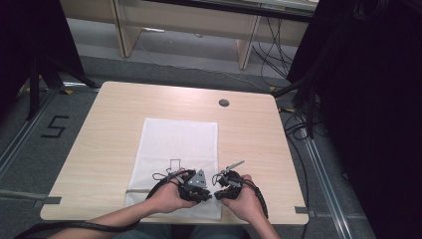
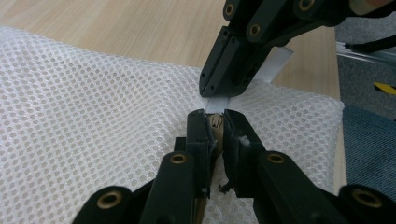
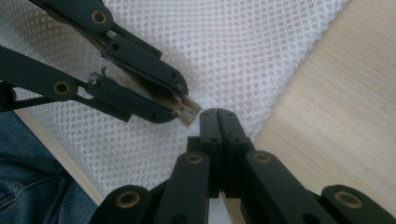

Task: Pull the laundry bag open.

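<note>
A white mesh bag [image 1: 179, 139] lies flat on the wooden table [image 1: 104, 134]; its weave also shows in both gripper views [image 2: 93, 107] [image 3: 224, 51]. At its near right corner the two grippers meet tip to tip. My left gripper [image 1: 208, 195] [image 2: 215, 122] is shut on a small tan piece [image 2: 215, 122] at the bag's edge, which also shows in the right gripper view [image 3: 189, 112]. My right gripper [image 1: 218, 194] [image 3: 218, 115] is shut on a white strip [image 2: 279, 63] that runs from that same spot. A hand holds each gripper.
A round cable hole [image 1: 224, 103] sits at the table's far right. Dark curtains and stands flank the table, with cables on the floor to the right. The table's front edge [image 1: 149, 220] lies just under the hands.
</note>
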Available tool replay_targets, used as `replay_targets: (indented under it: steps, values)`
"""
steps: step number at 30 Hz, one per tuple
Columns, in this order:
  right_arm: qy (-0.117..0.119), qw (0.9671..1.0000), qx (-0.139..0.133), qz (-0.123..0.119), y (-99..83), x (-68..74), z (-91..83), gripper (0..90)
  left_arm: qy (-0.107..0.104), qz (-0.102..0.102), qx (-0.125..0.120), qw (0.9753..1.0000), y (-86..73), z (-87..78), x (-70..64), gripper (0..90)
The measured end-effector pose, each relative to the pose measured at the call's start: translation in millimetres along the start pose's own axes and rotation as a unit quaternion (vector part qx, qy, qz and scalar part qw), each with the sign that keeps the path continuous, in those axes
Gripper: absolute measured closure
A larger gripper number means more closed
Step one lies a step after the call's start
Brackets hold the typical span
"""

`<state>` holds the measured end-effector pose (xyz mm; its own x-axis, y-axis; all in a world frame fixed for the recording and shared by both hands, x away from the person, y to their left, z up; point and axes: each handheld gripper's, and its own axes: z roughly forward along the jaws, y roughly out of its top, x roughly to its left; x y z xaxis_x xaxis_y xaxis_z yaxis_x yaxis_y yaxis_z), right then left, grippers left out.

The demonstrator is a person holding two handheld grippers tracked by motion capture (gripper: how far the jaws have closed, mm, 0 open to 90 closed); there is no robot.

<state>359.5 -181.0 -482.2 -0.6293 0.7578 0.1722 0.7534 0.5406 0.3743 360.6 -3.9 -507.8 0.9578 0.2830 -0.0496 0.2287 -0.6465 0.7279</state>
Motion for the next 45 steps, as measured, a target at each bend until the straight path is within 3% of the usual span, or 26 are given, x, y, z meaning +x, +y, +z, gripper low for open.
replay_targets:
  steps: [2,3,5,7,15,18,19,20,21,22,26,27,28,31,32,33,34,35,36,40,42,45]
  values:
    - [0.010,0.9999,-0.013,-0.005,0.3,-2.9,-0.6,87.7,0.000,-0.005,-0.003,1.0000,0.1,0.4,-1.0,80.9]
    - [0.015,0.9997,-0.016,0.006,0.4,-2.6,-1.4,87.5,0.000,0.000,0.001,1.0000,0.2,-0.1,0.1,80.9]
    - [0.014,0.9996,-0.023,0.005,1.2,-2.8,-2.9,87.9,-0.002,-0.008,-0.006,0.9999,0.0,0.6,-0.3,80.9]
    - [0.014,0.9995,-0.020,0.020,2.0,0.0,-4.3,87.9,-0.004,-0.011,-0.006,0.9999,0.0,0.4,-0.1,81.0]
    - [0.017,0.9993,-0.011,0.031,2.7,0.7,2.0,89.6,-0.003,-0.016,-0.007,0.9998,-0.3,0.4,-0.6,81.0]
    - [0.011,0.9995,-0.007,0.029,2.5,1.0,2.9,90.0,-0.003,-0.022,-0.006,0.9997,0.0,0.2,-1.0,81.1]
    - [0.010,0.9996,-0.006,0.027,2.6,1.1,2.9,90.0,-0.001,-0.014,-0.006,0.9999,0.6,-0.1,-0.3,81.1]
    - [0.007,0.9995,-0.001,0.030,2.8,2.1,2.4,90.0,0.000,-0.024,-0.004,0.9997,0.5,-0.1,-1.8,81.1]
    - [0.008,0.9999,-0.009,0.011,3.1,0.4,4.0,90.0,0.001,-0.023,-0.004,0.9997,0.7,-0.2,-1.9,81.1]
    - [0.002,0.9996,-0.002,0.027,3.0,3.2,2.6,90.0,0.002,-0.023,-0.003,0.9997,0.9,-0.4,-2.2,81.2]
    - [0.000,1.0000,-0.004,0.000,3.7,3.8,3.7,90.0,0.001,-0.026,-0.006,0.9996,1.8,-1.0,-2.7,81.2]
    - [-0.006,0.9999,0.003,0.015,3.6,6.3,2.6,90.0,0.002,-0.026,-0.005,0.9996,2.0,-1.3,-2.9,81.3]
    - [-0.002,1.0000,-0.005,0.002,3.6,4.8,3.5,90.0,0.002,-0.027,-0.006,0.9996,1.9,-1.1,-3.2,81.2]
    - [0.002,1.0000,-0.008,-0.002,3.3,2.6,4.1,90.0,0.003,-0.017,0.002,0.9999,2.6,-3.1,-2.4,81.3]
    - [0.002,1.0000,-0.006,0.003,3.1,2.8,4.1,90.0,0.003,-0.012,0.002,0.9999,2.9,-3.3,-2.0,81.3]
    - [0.001,1.0000,-0.008,0.005,2.9,3.4,3.7,90.0,0.001,-0.023,-0.004,0.9997,2.8,-2.6,-3.7,81.3]
    - [-0.001,0.9999,-0.001,0.016,2.8,4.7,3.2,90.0,0.001,-0.022,-0.003,0.9998,2.7,-2.7,-3.8,81.4]
    - [-0.001,0.9999,-0.003,0.013,2.8,4.4,3.4,90.0,0.002,-0.012,-0.002,0.9999,3.0,-3.0,-3.0,81.4]
    - [-0.001,0.9999,-0.002,0.014,2.8,4.5,3.3,90.0,0.002,-0.019,-0.002,0.9998,2.6,-3.0,-4.0,81.4]
    - [0.004,0.9999,-0.006,0.013,2.4,3.3,3.2,90.0,0.004,-0.003,0.004,1.0000,3.0,-3.9,-2.7,81.4]
    - [0.004,0.9999,-0.008,0.005,2.4,2.1,3.6,90.0,0.004,-0.013,-0.001,0.9999,2.7,-3.4,-4.3,81.4]
    - [0.003,1.0000,-0.007,0.004,2.4,1.7,3.9,90.0,0.005,-0.009,0.001,1.0000,3.1,-4.2,-4.4,81.4]
